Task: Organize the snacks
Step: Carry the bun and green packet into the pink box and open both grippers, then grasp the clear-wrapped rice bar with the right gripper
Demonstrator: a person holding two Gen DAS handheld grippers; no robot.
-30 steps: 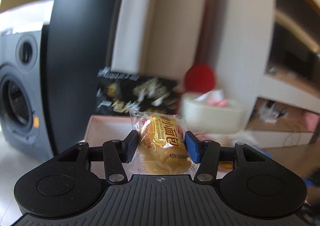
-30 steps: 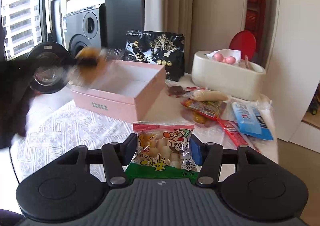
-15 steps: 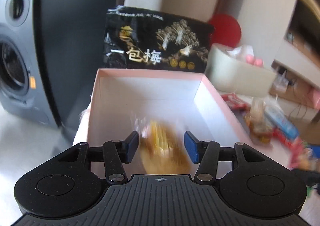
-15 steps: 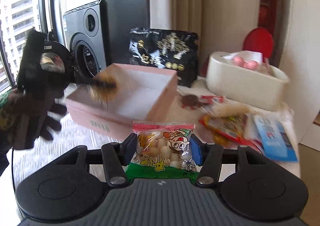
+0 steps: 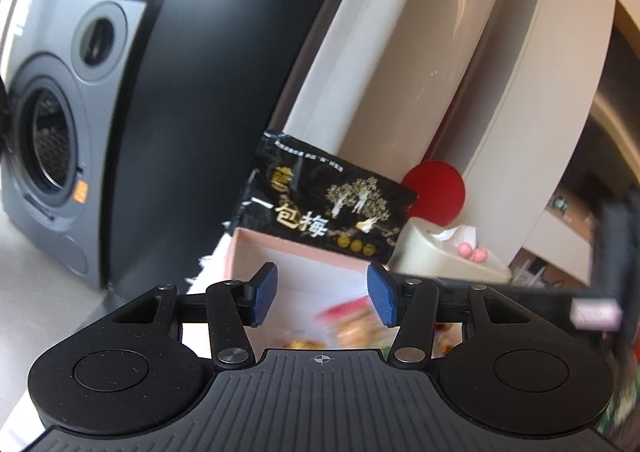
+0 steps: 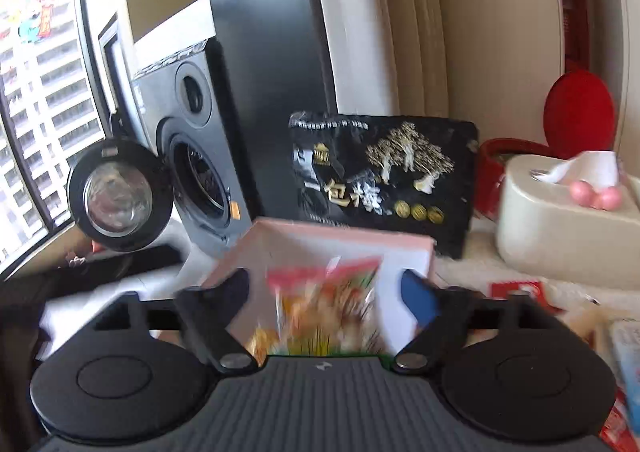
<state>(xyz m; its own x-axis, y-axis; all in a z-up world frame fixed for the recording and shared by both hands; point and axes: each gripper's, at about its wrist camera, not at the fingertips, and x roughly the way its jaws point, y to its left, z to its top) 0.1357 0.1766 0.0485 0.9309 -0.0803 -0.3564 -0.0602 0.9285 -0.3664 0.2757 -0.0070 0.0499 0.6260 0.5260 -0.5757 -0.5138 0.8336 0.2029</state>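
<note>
Two grippers are working over the pink box point(image 6: 416, 252). The right gripper point(image 6: 326, 298) has just been opening; we are seeing its jaws wide, the snack packet point(image 6: 328, 304) loose between them, blurred, above the box. The left gripper point(image 5: 322, 294) is standing half-open, empty. We are judging the packet light, crinkly, slippery and crushable: pinch the sealed edges gently.

A white textured tablecloth point(image 6: 472, 264) covers the table. Ahead of the right tongs sit a pink box point(image 6: 344, 238), a black plum bag point(image 6: 384, 180) behind it, and a cream tissue holder point(image 6: 560, 236) further right.
</note>
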